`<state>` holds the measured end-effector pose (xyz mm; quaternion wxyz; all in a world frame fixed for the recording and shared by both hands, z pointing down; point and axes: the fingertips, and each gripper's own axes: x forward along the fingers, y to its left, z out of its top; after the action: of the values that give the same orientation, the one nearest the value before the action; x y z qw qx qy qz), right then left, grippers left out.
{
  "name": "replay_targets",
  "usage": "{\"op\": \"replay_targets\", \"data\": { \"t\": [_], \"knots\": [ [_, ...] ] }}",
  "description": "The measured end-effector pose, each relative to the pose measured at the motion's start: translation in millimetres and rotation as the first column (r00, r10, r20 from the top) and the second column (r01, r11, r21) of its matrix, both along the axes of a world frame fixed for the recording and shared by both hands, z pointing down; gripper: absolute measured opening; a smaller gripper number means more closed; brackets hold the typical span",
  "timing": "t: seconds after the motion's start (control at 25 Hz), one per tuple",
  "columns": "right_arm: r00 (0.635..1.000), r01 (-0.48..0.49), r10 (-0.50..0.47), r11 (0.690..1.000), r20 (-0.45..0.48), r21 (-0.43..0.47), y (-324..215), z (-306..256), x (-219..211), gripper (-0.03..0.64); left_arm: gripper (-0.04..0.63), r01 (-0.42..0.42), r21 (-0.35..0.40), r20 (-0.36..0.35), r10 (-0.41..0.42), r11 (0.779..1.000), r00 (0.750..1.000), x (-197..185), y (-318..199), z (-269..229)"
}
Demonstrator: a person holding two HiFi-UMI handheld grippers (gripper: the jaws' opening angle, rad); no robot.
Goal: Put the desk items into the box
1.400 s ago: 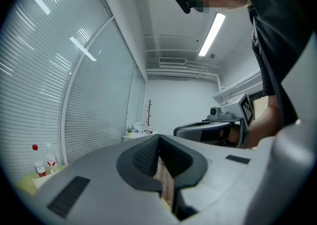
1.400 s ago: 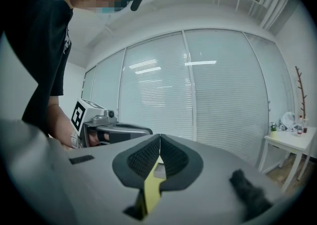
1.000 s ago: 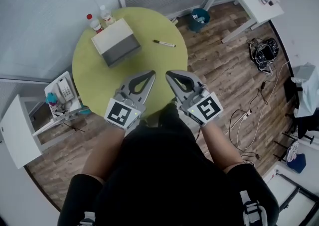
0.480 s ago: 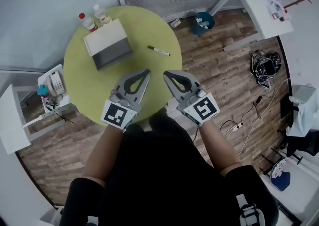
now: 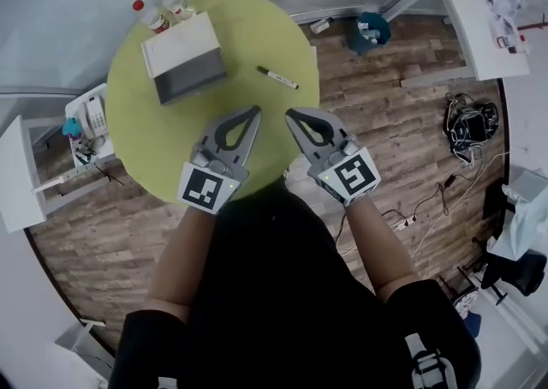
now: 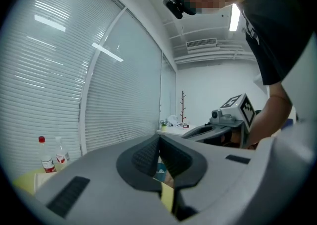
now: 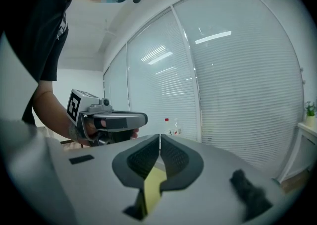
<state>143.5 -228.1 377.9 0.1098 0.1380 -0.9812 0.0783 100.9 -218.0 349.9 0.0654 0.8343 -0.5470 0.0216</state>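
The left gripper [image 5: 253, 110] and right gripper [image 5: 290, 113] have eased slightly forward over the table [image 5: 163, 143], both clenched and empty, with the box [image 5: 182, 57] ahead-left of the left fingers and the marker [image 5: 278, 78] ahead, between both tips.

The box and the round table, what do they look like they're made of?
Box: probably cardboard or thin board, matte white outside with a grey face. It has flat panels, sharp edges and no shine. Plastic cannot be ruled out from this far.
Round table: smooth yellow-green top, likely laminate or painted board. The colour is even, with no grain and hardly any gloss.
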Motion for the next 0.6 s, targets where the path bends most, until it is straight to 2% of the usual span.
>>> {"op": "replay_targets", "data": {
  "t": [0.16,0.36,0.6],
  "knots": [
    [0.999,0.014,-0.015,1.000,-0.047,-0.022,-18.6,34.9,-4.6,0.018,0.012,0.019,-0.015,-0.022,-0.019,1.000,1.000,-4.0,-17.4,29.6],
    [0.994,-0.033,0.027,0.998,-0.106,-0.052,-43.0,76.6,-13.4,0.018,0.012,-0.020,-0.031,-0.044,0.019,0.999,0.999,-11.4,-37.7,67.1],
    [0.989,-0.026,0.020,0.999,-0.145,-0.036,-65.2,114.6,-24.3,0.018,0.012,-0.048,-0.035,-0.067,0.045,0.998,0.997,-17.9,-65.6,98.2]
  ]
}}
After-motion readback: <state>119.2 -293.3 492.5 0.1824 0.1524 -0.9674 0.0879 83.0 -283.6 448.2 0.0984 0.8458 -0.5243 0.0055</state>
